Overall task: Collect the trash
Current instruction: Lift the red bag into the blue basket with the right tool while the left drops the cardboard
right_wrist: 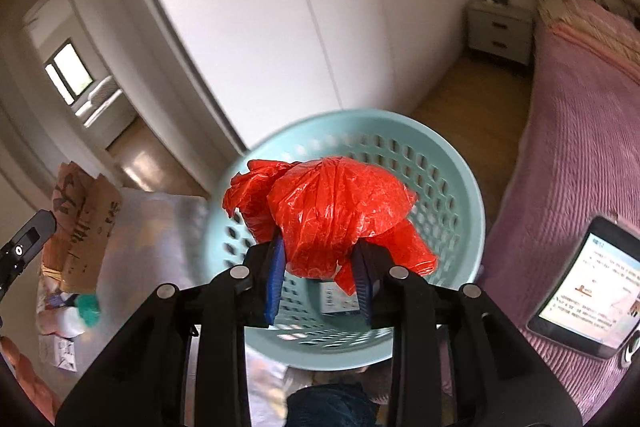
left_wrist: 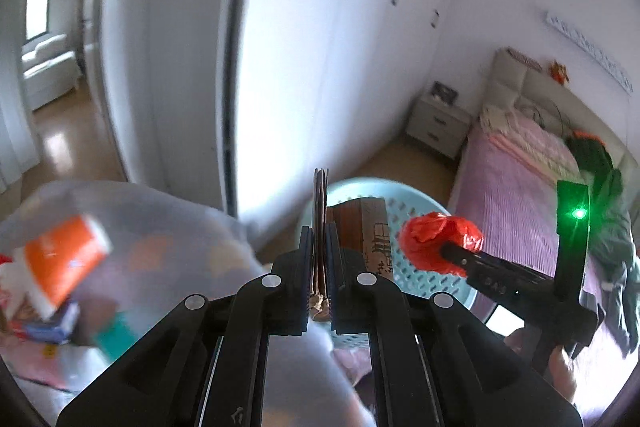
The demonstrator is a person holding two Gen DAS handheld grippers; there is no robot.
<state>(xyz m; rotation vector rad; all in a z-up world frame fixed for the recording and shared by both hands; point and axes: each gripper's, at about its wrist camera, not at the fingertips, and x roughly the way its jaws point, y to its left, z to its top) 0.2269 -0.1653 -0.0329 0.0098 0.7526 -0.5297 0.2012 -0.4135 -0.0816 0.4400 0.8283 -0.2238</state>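
Note:
My left gripper (left_wrist: 320,267) is shut on a flattened brown paper bag (left_wrist: 362,231), held edge-on in front of the pale blue perforated basket (left_wrist: 420,267). The paper bag also shows at the left of the right wrist view (right_wrist: 84,227). My right gripper (right_wrist: 320,275) is shut on a crumpled red plastic bag (right_wrist: 332,215) and holds it over the basket's opening (right_wrist: 452,195). The red bag and the right gripper show in the left wrist view (left_wrist: 436,241). A small printed box (right_wrist: 338,301) lies in the basket's bottom.
A translucent trash bag (left_wrist: 120,267) holding an orange cup (left_wrist: 64,259) and wrappers sits at the left. A bed with a pink cover (right_wrist: 572,147) lies right, with a phone (right_wrist: 588,283) on it. White wardrobes (right_wrist: 280,27), a nightstand (right_wrist: 500,27) and a doorway (right_wrist: 80,79) lie beyond.

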